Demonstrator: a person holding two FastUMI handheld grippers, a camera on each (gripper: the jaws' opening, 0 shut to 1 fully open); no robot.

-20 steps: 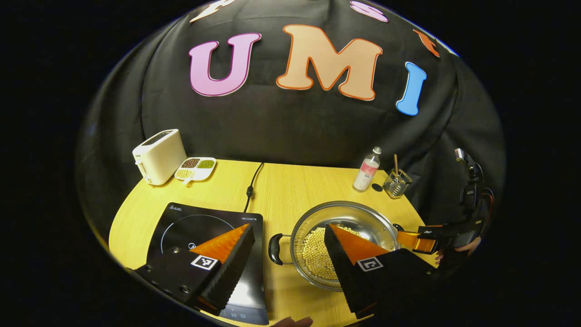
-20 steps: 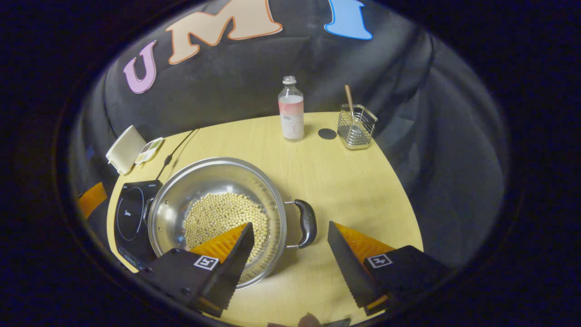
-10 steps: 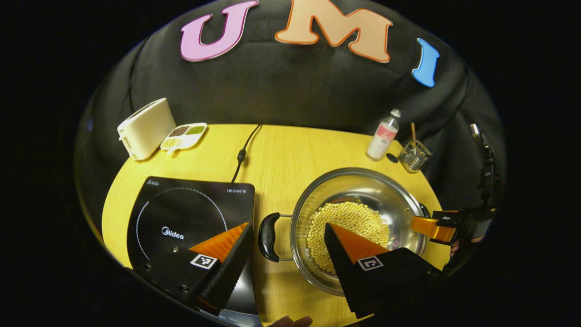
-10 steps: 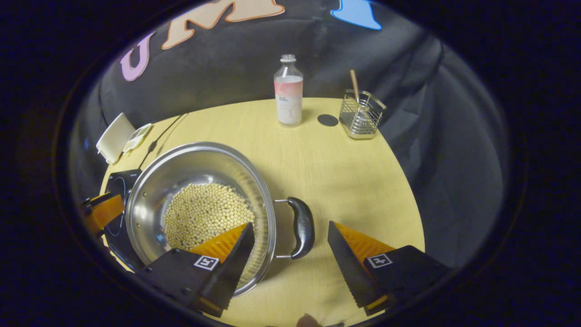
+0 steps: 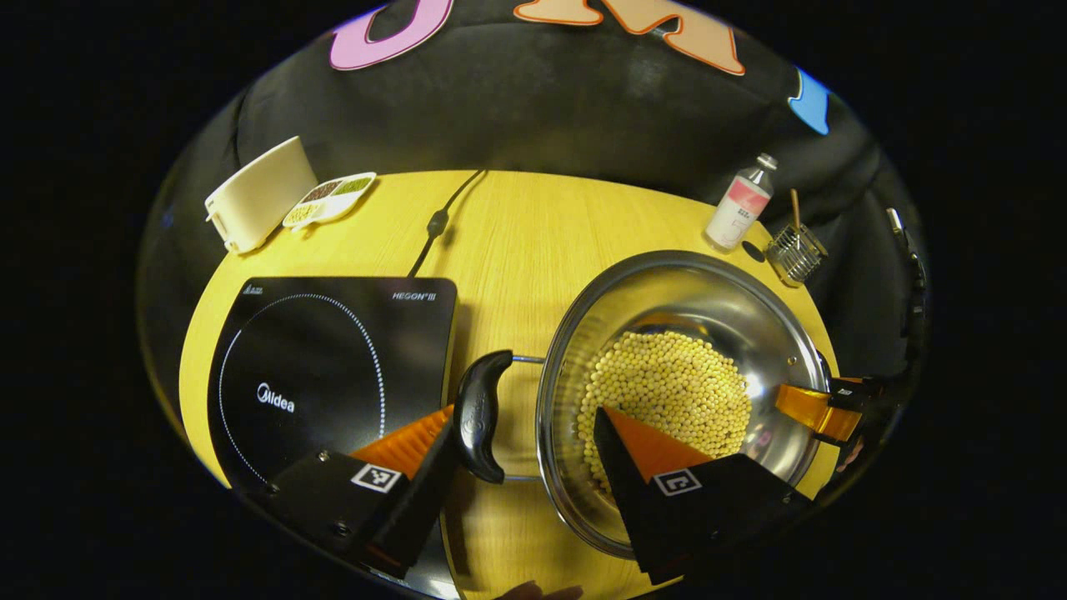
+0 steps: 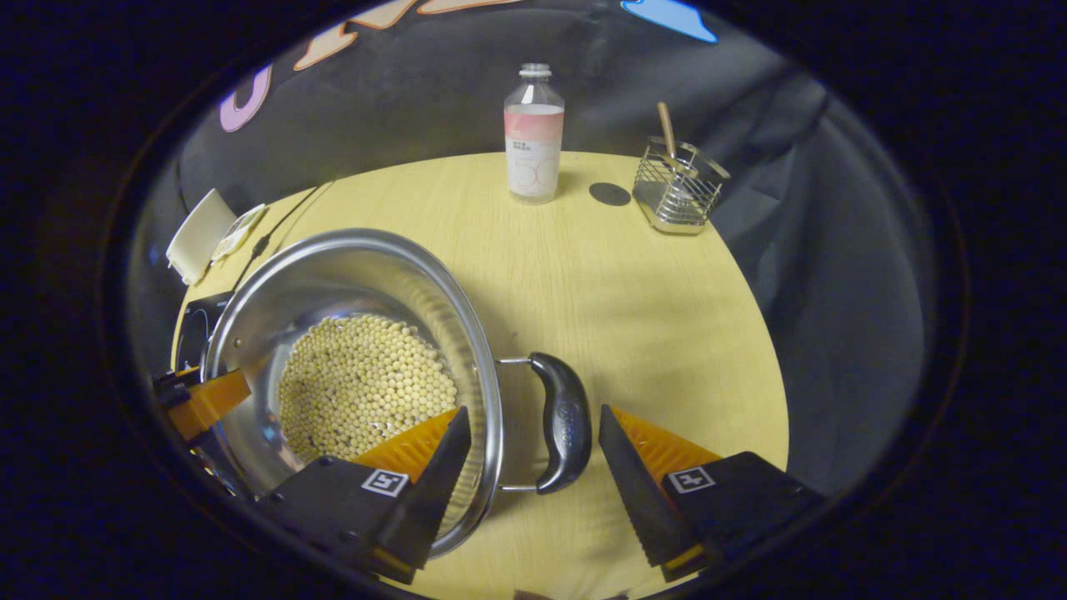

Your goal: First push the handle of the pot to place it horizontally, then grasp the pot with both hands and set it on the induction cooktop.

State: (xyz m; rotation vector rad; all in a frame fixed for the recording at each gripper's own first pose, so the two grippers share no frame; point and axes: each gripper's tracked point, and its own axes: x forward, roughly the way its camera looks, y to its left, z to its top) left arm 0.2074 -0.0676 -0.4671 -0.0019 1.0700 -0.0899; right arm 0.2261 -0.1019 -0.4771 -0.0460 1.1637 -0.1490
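- Both sets of jaws stand wide apart: the left gripper straddles the pot's black left handle and near rim, and the right gripper straddles the black right handle, neither clamped.
- The round stainless steel pot, holding pale yellow beans, sits on the yellow wooden table, just right of the black induction cooktop, handles pointing sideways.
- A clear bottle with a pink label and a wire basket stand at the table's far edge.
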